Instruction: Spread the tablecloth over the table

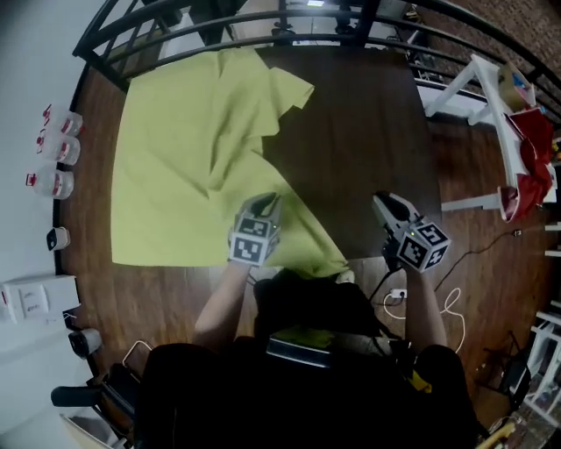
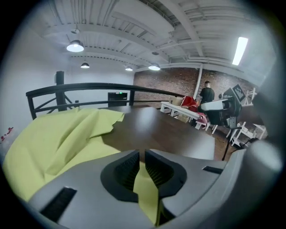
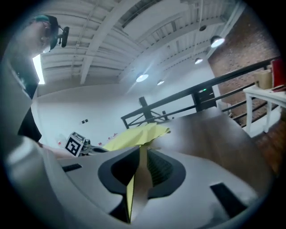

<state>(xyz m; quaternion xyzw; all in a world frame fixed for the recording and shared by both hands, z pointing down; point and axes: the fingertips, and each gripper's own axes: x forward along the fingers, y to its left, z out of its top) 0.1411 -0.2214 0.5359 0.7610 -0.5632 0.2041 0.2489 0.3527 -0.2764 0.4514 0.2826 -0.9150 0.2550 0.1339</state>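
**Both tongs on the cloth, right half of the table still bare**

Down at the bottom of the frame, the left gripper [image 1: 261, 209] sits on the near edge of the tablecloth [image 1: 188, 167]. Its jaws are narrowed to a slit with a yellow fold pinched between them, and its own view shows that plainly. Over at lower right, the right gripper [image 1: 386, 209] hangs above the near right part of the table [image 1: 368, 131]. Its own view also shows jaws nipped on a thin yellow strip, though from above I can't see the cloth reaching across to it.

Moving up, the cloth covers the left portion of the table, and its near edge runs along the front at lower left. A slanted edge cuts from mid-frame down to a corner at lower centre, just beside the left gripper. Everything right of that slant is dark, uncovered wood.

Further back, at upper centre, the far corner is folded over on itself and creased, just short of the railing [image 1: 219, 19].

By my reckoning this is about half done. The cloth is on, but it needs drawing across to the right, the far corner needs opening out, and the wrinkles need pulling flat
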